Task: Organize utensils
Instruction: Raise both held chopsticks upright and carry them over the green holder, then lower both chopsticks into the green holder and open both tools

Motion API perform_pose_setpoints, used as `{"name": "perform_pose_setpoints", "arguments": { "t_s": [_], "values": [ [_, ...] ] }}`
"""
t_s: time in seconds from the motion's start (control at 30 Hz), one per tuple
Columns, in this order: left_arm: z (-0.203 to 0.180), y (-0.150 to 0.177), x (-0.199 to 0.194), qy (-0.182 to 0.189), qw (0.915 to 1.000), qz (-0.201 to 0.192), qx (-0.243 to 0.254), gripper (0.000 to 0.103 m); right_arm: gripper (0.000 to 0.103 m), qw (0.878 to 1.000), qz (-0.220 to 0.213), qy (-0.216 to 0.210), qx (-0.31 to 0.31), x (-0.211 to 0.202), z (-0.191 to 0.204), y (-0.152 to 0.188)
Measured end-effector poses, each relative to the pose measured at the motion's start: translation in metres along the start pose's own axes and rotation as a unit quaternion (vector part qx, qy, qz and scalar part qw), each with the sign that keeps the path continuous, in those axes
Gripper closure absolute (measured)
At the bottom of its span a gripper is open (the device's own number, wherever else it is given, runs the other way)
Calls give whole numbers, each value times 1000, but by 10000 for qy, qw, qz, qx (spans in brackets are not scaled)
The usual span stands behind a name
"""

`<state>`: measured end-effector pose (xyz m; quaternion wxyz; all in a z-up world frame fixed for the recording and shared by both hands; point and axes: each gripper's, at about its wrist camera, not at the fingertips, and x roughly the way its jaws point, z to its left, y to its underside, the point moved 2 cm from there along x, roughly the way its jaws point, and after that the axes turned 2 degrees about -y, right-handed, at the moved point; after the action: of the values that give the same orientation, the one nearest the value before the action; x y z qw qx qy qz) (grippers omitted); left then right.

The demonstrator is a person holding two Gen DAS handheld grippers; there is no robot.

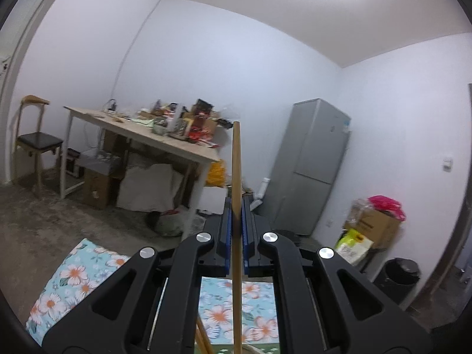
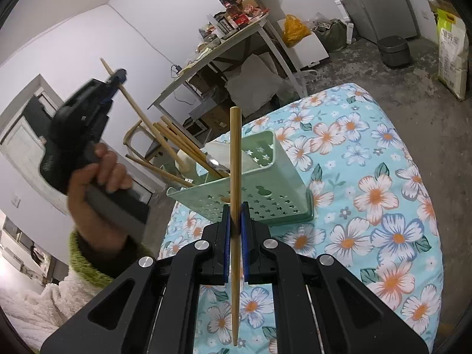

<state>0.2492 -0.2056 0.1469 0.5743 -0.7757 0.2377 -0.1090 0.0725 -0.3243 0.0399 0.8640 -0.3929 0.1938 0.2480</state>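
Two chopsticks were pinched upright, one in each gripper: the right gripper [image 2: 235, 221], jaws clamped on its chopstick [image 2: 235, 177], sat just before the green holder [image 2: 265, 194] ahead and below, nearer than the left gripper [image 2: 118, 78], raised off to its left.
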Motion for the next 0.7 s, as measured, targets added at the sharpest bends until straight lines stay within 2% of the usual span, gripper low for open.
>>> {"name": "perform_pose_setpoints", "arguments": {
  "t_s": [0.13, 0.47, 0.6, 0.7],
  "values": [
    [-3, 14, 11, -269, 9996, -29, 109, 98, 96, 10000, 26, -24, 76, 3, -7, 1],
    [0, 34, 6, -532, 9985, -4, 110, 98, 96, 9999, 65, -27, 153, 3, -14, 2],
    [0, 35, 0, -532, 9985, 38, 102, 72, 96, 9998, 74, 0, 180, 2, -17, 3],
    [0, 32, -8, -520, 9986, 24, 89, 59, 96, 9999, 47, -6, 150, 0, -15, 2]
  ]
}}
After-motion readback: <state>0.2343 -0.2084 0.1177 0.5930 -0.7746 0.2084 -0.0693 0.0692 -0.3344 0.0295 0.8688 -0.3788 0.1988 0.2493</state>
